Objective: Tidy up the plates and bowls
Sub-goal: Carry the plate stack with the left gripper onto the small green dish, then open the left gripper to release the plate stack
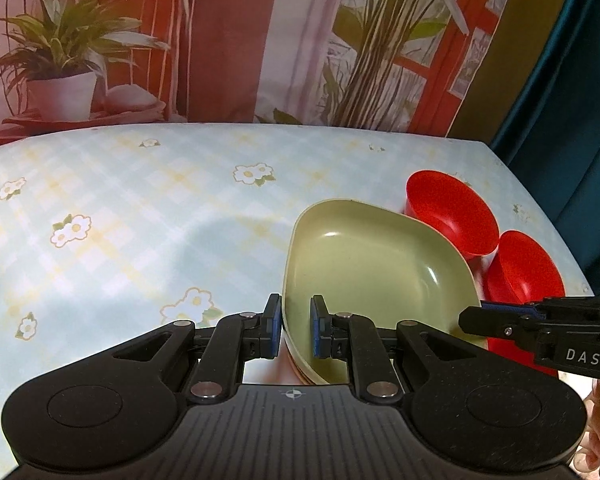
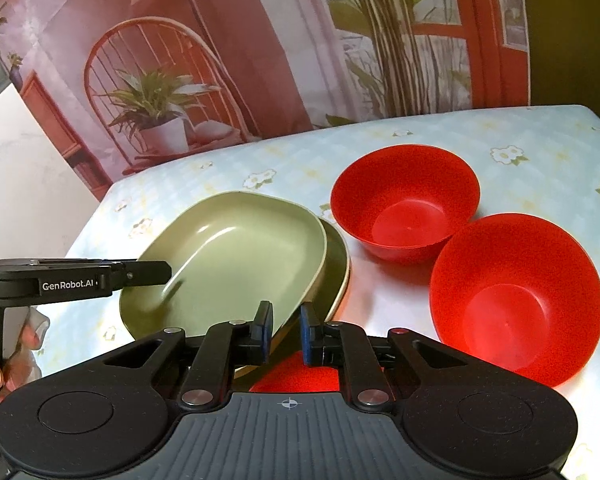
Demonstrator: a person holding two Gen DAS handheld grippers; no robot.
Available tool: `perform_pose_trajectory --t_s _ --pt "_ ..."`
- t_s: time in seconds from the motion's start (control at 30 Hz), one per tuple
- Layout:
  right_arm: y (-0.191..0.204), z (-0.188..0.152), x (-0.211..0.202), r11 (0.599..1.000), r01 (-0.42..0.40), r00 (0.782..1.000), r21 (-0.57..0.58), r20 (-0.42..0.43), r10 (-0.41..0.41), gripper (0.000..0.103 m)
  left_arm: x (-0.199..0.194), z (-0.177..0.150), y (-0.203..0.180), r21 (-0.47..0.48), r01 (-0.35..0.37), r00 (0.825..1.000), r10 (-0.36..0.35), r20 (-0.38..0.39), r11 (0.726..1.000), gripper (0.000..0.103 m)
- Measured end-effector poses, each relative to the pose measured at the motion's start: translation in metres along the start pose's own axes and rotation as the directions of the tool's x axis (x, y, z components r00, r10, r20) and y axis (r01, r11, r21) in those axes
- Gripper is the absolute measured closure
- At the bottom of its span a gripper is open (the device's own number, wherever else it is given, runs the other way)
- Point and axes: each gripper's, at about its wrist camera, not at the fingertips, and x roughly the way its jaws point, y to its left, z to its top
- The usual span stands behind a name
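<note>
1. Plate stacking underway: top green plate sits skewed on another.
2. Left tongs straddle its near rim, narrowly parted; right tongs likewise.
3. Red bowls right of both.
4. Next, probably: square plate, release.

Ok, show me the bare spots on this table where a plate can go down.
Open cloth spreads left of the green plates, back to the plant backdrop. A smaller strip lies behind the far red bowl. Crowded on the right: plates and near red bowl sit close, both grippers on the plate rim.
</note>
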Motion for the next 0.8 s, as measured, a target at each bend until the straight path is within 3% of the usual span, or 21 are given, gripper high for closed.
perform_pose_trajectory --t_s 0.8 --pt "-0.003 0.003 0.005 1.0 0.015 0.999 -0.019 -0.029 -0.015 0.087 0.012 -0.002 0.0 0.003 -0.001 1.0 0.001 -0.013 1.0 0.087"
